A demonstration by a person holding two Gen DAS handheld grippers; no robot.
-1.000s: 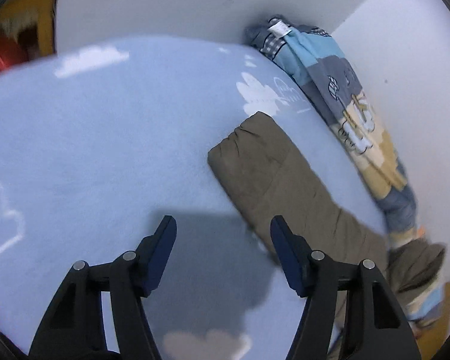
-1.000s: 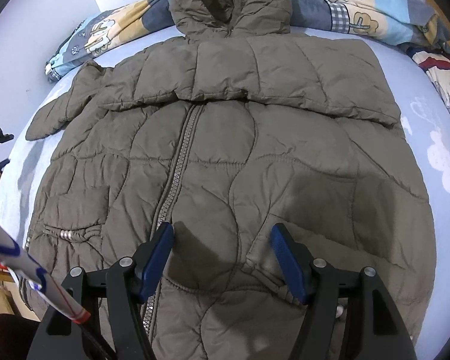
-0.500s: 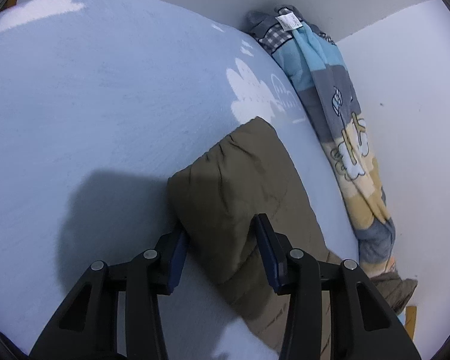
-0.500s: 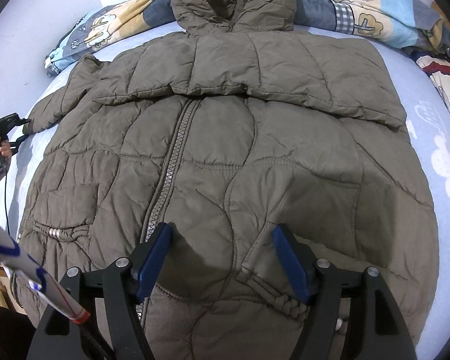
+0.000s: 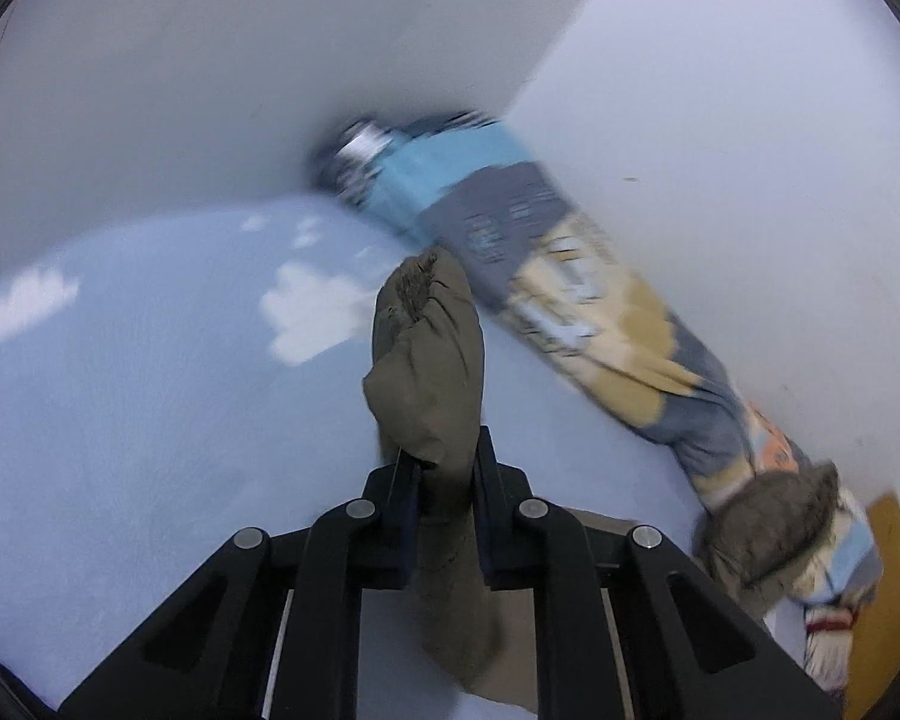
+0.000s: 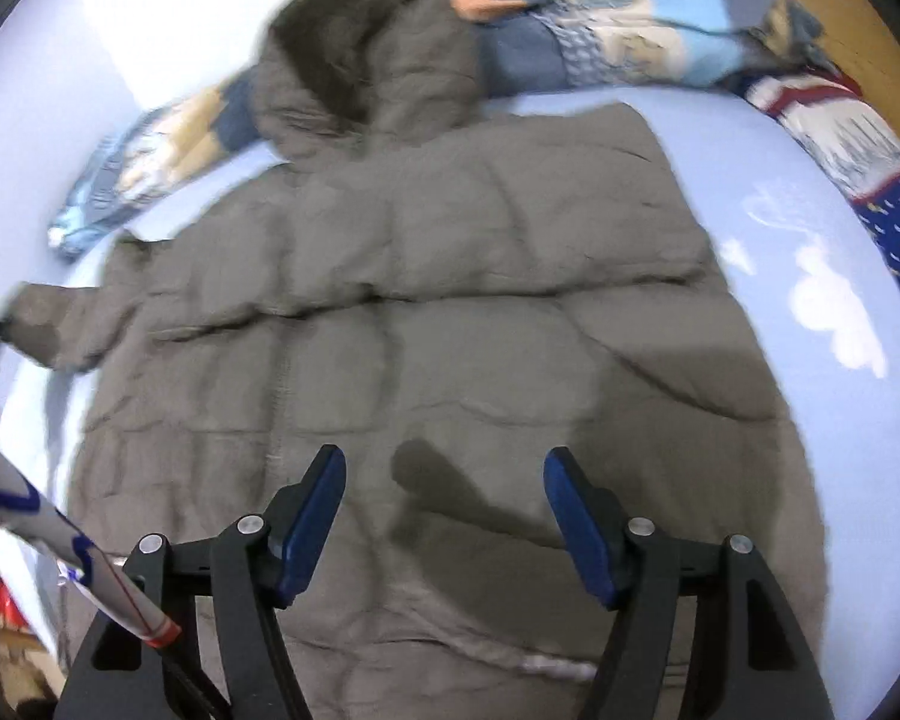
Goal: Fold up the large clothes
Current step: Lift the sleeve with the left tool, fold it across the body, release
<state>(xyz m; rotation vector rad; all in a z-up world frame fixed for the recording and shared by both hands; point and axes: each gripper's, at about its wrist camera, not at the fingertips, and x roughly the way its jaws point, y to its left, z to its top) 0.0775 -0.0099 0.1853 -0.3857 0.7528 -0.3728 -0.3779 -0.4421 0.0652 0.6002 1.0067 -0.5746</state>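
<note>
An olive-brown quilted hooded jacket point(image 6: 450, 312) lies spread front-up on a light blue bed sheet point(image 6: 822, 420), hood point(image 6: 360, 60) toward the far wall. My left gripper point(image 5: 447, 468) is shut on the cuff end of the jacket's sleeve point(image 5: 429, 372) and holds it lifted off the sheet. That sleeve also shows at the far left of the right wrist view point(image 6: 48, 324). My right gripper point(image 6: 444, 474) is open and empty, hovering above the jacket's lower front.
A rolled patterned blanket point(image 5: 570, 276) lies along the white walls at the bed's far edge; it also shows in the right wrist view point(image 6: 660, 24). A dark blue patterned cloth point(image 6: 858, 156) lies at the right. A white-blue-red tube point(image 6: 60, 546) crosses the lower left.
My left gripper has closed on the sleeve end and lifted it off the sheet. My right gripper has risen and tilted slightly above the jacket, staying open.
</note>
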